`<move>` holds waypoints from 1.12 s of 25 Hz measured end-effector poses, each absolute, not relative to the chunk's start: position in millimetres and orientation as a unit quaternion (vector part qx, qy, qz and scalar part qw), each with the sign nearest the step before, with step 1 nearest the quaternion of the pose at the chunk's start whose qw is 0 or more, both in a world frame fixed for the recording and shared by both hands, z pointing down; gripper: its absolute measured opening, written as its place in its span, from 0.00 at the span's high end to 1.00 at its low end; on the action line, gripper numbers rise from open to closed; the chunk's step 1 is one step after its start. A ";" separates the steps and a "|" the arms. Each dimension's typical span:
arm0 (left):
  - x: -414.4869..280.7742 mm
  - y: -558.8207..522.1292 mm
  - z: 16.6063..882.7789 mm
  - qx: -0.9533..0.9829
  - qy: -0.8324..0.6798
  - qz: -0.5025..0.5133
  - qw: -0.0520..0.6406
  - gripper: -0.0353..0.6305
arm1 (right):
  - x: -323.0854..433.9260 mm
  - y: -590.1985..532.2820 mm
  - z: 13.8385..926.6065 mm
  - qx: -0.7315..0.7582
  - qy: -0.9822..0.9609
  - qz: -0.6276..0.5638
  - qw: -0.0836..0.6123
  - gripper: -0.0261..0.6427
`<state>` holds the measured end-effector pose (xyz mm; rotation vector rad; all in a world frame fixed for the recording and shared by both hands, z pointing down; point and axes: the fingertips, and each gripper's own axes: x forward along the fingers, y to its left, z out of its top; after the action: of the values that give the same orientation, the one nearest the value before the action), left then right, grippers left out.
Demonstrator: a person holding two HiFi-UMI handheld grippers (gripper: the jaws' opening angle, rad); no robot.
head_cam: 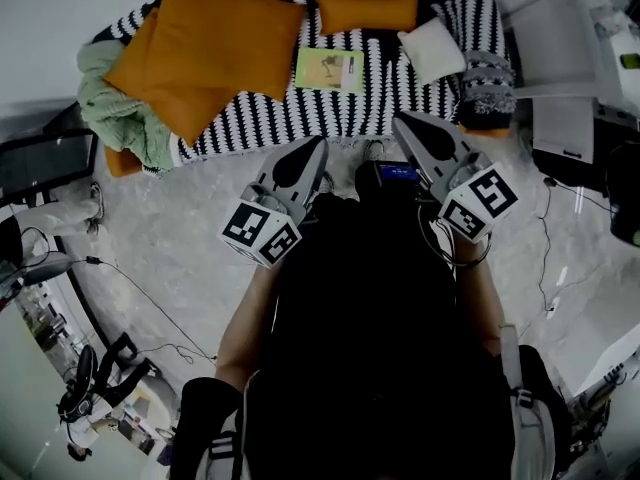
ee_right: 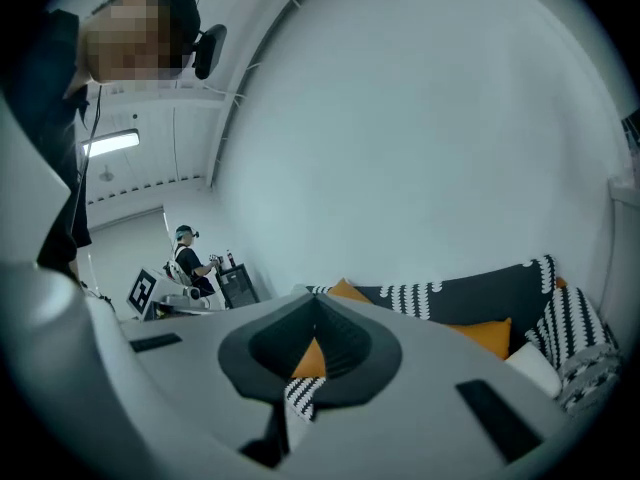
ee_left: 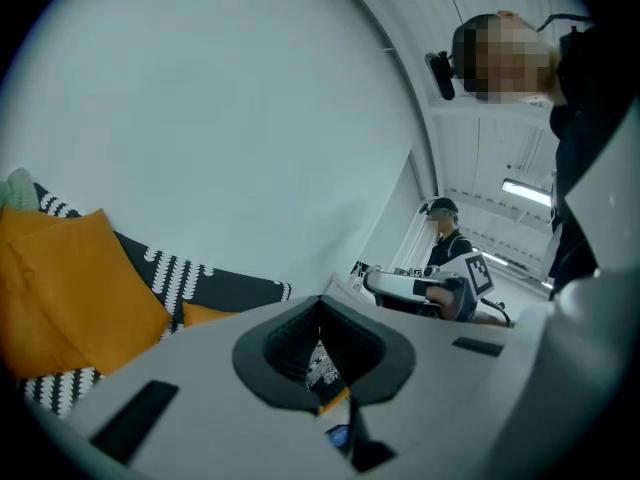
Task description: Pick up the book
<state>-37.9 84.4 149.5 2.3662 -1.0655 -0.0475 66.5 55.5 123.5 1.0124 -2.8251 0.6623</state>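
Nearest, the left gripper [head_cam: 318, 146] and the right gripper [head_cam: 400, 120] are held out over the pale marble floor [head_cam: 180, 228]. Both sets of jaws are pressed together, and nothing is caught between them. Beyond, the thin yellow-green paperback book [head_cam: 329, 69] is seen lying flat on the black-and-white striped sofa cover [head_cam: 400, 88], between the large orange cushion [head_cam: 215, 53] and the small white pillow [head_cam: 432, 50]. It is judged light and bendy, and is probably best pinched at its near edge once the jaws are opened.
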 end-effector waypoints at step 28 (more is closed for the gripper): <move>-20.7 44.5 235.0 0.805 -0.459 -0.038 0.374 0.92 | 52.9 23.4 203.3 0.208 -0.931 0.287 0.094 0.94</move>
<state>-20.7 44.5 235.0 2.0603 -1.1755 -0.0975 52.9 23.4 203.3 0.6155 -2.7598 0.8503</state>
